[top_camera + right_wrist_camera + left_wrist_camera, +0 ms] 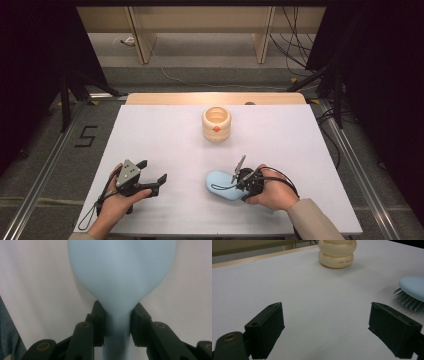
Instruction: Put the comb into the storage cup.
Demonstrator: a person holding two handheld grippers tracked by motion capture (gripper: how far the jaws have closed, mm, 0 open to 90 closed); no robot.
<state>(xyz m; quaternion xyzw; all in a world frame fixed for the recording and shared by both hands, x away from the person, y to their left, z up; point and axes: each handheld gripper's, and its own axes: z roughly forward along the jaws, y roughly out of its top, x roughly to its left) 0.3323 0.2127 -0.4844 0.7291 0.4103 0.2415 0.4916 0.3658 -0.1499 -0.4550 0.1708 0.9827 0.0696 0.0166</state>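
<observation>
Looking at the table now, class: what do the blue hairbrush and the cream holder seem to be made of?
Hairbrush: likely plastic, smooth matte pale-blue back with an even sheen; thin stiff bristles.
Holder: perhaps plastic or glazed ceramic, glossy cream ribbed wall with small printed lettering.

The pale blue plastic hairbrush [120,272] has a smooth, matt back and fine, stiff bristles underneath. The cream, ribbed round pot [216,124] looks like glossy plastic or glazed ware; which of the two cannot be told. The white table sheet [165,140] is smooth and matt, edged by light wood, and the black gripper pads [265,330] look dull and rubbery.
</observation>
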